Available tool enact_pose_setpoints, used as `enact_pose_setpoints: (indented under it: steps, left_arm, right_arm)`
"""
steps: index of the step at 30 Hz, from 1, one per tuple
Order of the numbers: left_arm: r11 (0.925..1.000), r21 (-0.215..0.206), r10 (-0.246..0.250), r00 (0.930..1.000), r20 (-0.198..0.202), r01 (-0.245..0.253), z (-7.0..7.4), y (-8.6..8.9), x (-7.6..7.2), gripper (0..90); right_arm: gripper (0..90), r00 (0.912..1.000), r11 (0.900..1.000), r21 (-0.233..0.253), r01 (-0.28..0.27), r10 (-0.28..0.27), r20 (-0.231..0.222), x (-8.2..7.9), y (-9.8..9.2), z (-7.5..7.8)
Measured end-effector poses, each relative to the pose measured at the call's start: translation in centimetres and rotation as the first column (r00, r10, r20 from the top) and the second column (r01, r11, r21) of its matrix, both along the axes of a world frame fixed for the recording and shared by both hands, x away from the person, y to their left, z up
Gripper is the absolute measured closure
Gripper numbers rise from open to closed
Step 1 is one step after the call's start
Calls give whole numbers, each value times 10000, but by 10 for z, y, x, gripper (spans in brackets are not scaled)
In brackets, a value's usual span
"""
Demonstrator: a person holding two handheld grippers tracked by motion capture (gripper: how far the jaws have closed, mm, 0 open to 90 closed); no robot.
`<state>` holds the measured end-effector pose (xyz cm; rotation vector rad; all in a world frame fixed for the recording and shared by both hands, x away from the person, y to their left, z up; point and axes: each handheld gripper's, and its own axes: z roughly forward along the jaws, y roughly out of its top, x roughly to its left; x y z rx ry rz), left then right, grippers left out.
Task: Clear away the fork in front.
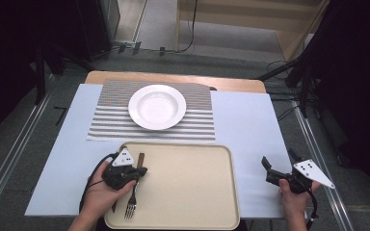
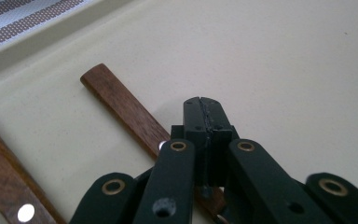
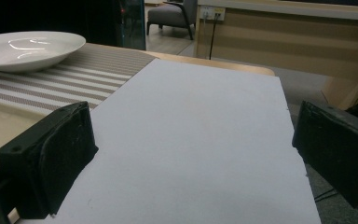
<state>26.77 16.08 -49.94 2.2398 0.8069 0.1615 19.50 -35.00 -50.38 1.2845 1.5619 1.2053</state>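
Looking down from the high view, I log what I have:

Left gripper: I hold it over the near left part of the tray. In the left gripper view the fingers are pressed flat together, with nothing between their tips.

Fork: it lies on the tray, tines toward me, its wooden handle passing under my left gripper. From that gripper's view I cannot tell whether the fingers touch the handle or sit just above it.

Second wooden handle: beside the first, at the left edge of the left gripper view, with a bright rivet showing.

Right gripper: I hold it over the desk, right of the tray and apart from it. Its fingers are spread wide, holding nothing.

Plate: white, resting on the striped mat beyond the tray's far edge.
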Motion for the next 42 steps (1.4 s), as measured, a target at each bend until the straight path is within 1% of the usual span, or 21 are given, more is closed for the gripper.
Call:
enact_pose_setpoints:
  steps: [3,7,12,14,17,20,23,25,29,32,35,36,39,40,42]
  left_arm:
    - [9997,-138,199,9998,-86,-200,-2,1,5,896]
    - [9993,-185,326,9995,-43,-327,-2,5,8,896]
    - [9994,-191,302,9995,41,-302,-3,7,10,896]
    - [9996,-186,235,9997,94,-234,-1,8,8,896]
    - [9990,-373,233,9997,39,-232,1,13,2,896]
    - [9993,-315,198,9998,66,-196,3,16,-4,896]
    - [9991,-328,282,9996,62,-279,3,18,-4,896]
    - [9987,-410,304,9995,39,-302,3,19,-3,896]
    - [9987,-394,337,9994,50,-335,2,20,-1,896]
    - [9991,-259,342,9994,39,-341,0,20,-1,896]
    - [9988,-317,378,9993,26,-377,1,21,-1,896]
    - [9987,-355,368,9993,16,-368,1,21,0,896]
    - [9971,-653,393,9992,-41,-395,3,23,0,896]
    - [9964,-743,411,9992,-9,-411,3,24,0,895]
    - [9928,-1114,471,9988,162,-450,7,26,-1,889]
  right_arm:
    - [0,10000,10000,-42,-12,12,-35,0,1,-1]
    - [0,10000,10000,-86,-27,26,-92,0,1,-2]
    - [0,9999,10000,-60,-25,25,-112,0,1,-2]
    - [0,9999,10000,-34,-29,28,-110,-1,1,-2]
    - [0,10000,10000,3,13,-13,-83,-1,0,-2]
    - [0,10000,10000,0,-6,6,-81,-1,-1,-2]
    - [0,9999,10000,-41,-22,22,-101,0,0,-2]
    - [0,9999,10000,-67,-47,46,-103,0,1,-2]
    - [0,9999,9999,-107,-61,60,-107,1,2,-2]
    - [0,9999,10000,-72,-48,47,-113,0,1,-3]
    - [0,9999,10000,-88,-38,37,-96,-1,0,-3]
    - [0,9999,10000,-75,-37,36,-99,-1,0,-3]
    - [0,9999,10000,-49,-42,41,-124,-1,0,-3]
    - [0,9999,10000,-72,-61,60,-105,0,0,-3]
    - [0,9999,9999,-96,-94,93,-85,-1,1,-3]
